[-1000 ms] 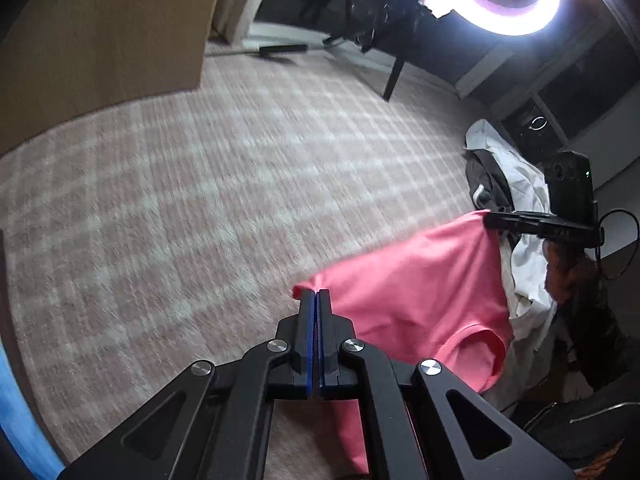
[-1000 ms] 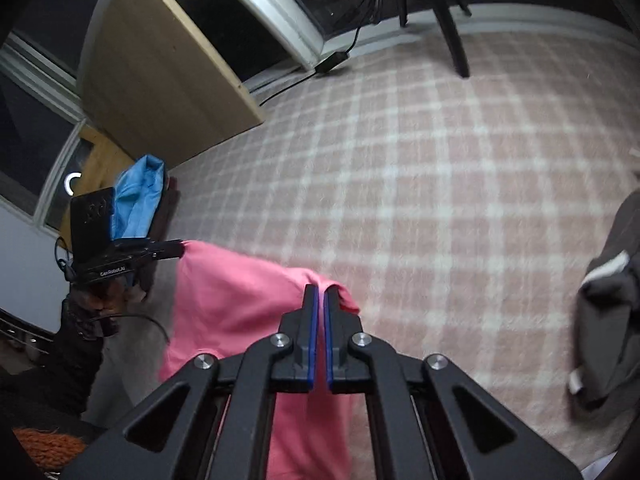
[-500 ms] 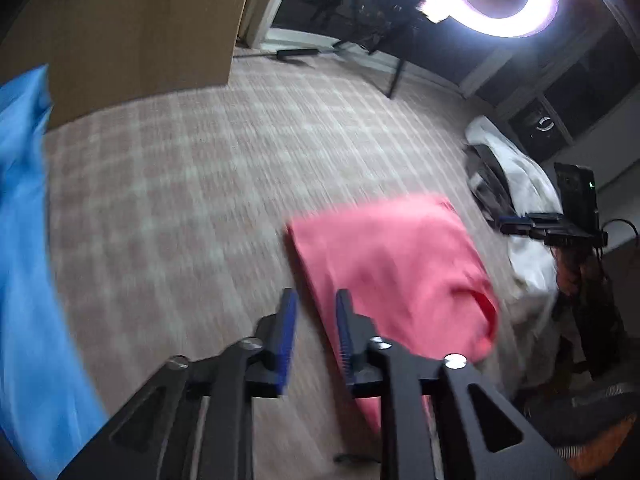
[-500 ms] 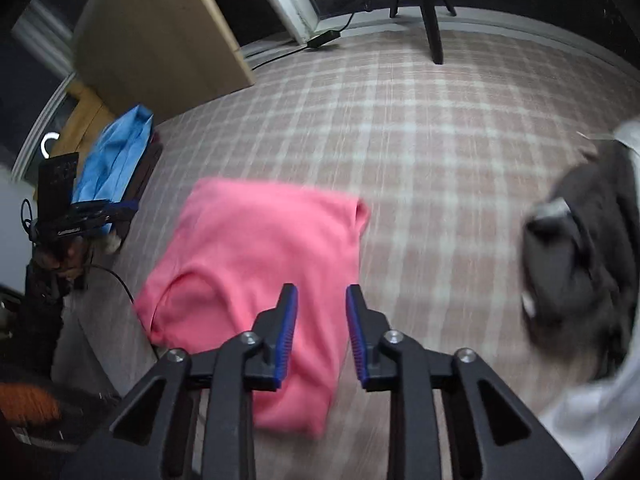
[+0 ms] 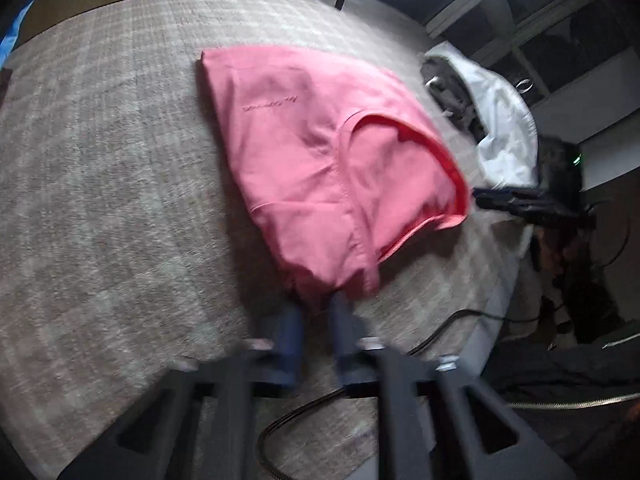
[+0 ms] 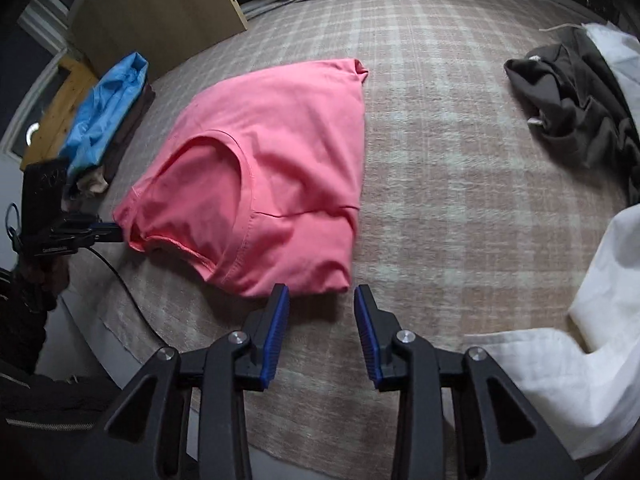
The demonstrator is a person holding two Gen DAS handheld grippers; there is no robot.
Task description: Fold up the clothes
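A pink t-shirt [image 5: 316, 148] lies folded on the checked carpet, neck opening up; it also shows in the right wrist view [image 6: 272, 184]. My left gripper [image 5: 316, 320] is open and blurred, its tips right at the shirt's near corner with nothing held. My right gripper [image 6: 322, 312] is open and empty, just short of the shirt's near edge. The other gripper shows at the shirt's far side in each view: the right one [image 5: 524, 200], the left one [image 6: 68, 232].
A blue garment [image 6: 104, 120] lies on a dark pile at left. A dark grey garment [image 6: 568, 96] and white cloth [image 6: 592, 320] lie at right; they also show in the left wrist view [image 5: 496, 112]. A cable [image 5: 420, 344] runs over the carpet [image 6: 460, 200]. A wooden board [image 6: 160, 12] stands behind.
Both grippers opened and let go of the pink shirt, which now lies flat on the carpet. Both have drawn back to its near edges; the right jaws opened wider.
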